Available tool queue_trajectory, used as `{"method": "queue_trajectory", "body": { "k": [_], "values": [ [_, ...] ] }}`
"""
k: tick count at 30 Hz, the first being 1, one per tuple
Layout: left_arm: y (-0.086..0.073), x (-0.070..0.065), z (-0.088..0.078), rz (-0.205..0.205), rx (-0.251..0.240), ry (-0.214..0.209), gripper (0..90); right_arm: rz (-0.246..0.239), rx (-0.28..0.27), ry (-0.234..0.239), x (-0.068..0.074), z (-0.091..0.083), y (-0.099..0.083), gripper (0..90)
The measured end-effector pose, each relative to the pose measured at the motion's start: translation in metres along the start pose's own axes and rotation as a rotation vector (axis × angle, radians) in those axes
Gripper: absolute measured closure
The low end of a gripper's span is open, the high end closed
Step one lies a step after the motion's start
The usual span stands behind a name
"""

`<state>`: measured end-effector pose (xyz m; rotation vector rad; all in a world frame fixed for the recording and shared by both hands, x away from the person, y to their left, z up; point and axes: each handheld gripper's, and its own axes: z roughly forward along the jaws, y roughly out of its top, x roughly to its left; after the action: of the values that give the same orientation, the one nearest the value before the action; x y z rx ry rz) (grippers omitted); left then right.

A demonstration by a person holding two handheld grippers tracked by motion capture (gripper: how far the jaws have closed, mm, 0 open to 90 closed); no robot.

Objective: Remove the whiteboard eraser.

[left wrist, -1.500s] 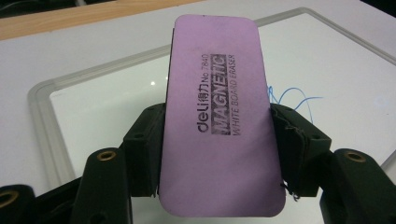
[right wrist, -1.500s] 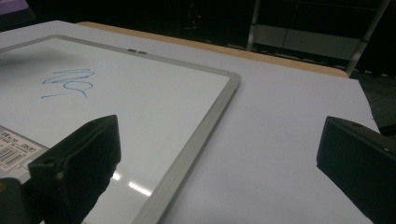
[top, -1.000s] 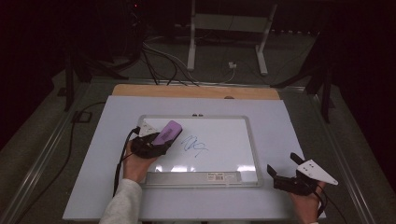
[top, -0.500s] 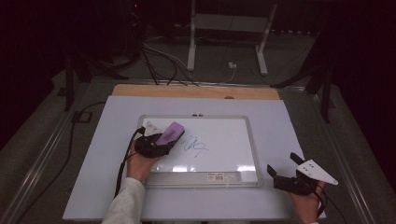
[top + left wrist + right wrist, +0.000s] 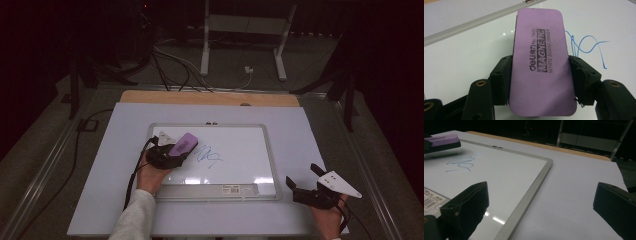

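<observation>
I see a dim room with cables (image 5: 170, 70) and white stand legs (image 5: 205, 45) on the floor beyond the table (image 5: 100, 200), whose pale sheet carries a framed whiteboard (image 5: 260, 150) set square to its edges, with a strip of bare wood along the far edge. My left gripper (image 5: 167, 155) pinches a purple eraser (image 5: 540, 62) across its width near the board's left edge; its long axis runs along the jaws, pointing away toward the far right, with a blue scribble (image 5: 207, 157) just beside its far end. My right gripper (image 5: 312, 187) sits off the board's near right corner, jaws spread wide on nothing.
</observation>
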<state>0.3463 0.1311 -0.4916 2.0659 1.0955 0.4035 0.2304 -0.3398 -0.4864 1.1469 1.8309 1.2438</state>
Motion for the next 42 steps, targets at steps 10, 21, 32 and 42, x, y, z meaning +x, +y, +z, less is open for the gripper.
{"method": "queue_trajectory", "body": {
  "k": [10,21,32,42],
  "values": [
    [-0.001,-0.002,0.008,0.002,0.024,-0.003,41.5,0.003,0.0,-0.001,0.0,0.0,0.0,0.6],
    [-0.003,-0.004,0.015,0.002,0.059,-0.005,41.5,0.002,0.001,-0.001,0.0,0.0,0.0,0.6],
    [0.003,-0.003,0.017,-0.035,0.023,-0.007,31.6,0.002,0.002,-0.001,0.0,0.0,0.0,0.6],
    [0.011,-0.007,0.026,-0.028,0.033,-0.004,35.9,0.001,0.002,-0.001,0.0,0.0,0.0,0.6]
  ]
}}
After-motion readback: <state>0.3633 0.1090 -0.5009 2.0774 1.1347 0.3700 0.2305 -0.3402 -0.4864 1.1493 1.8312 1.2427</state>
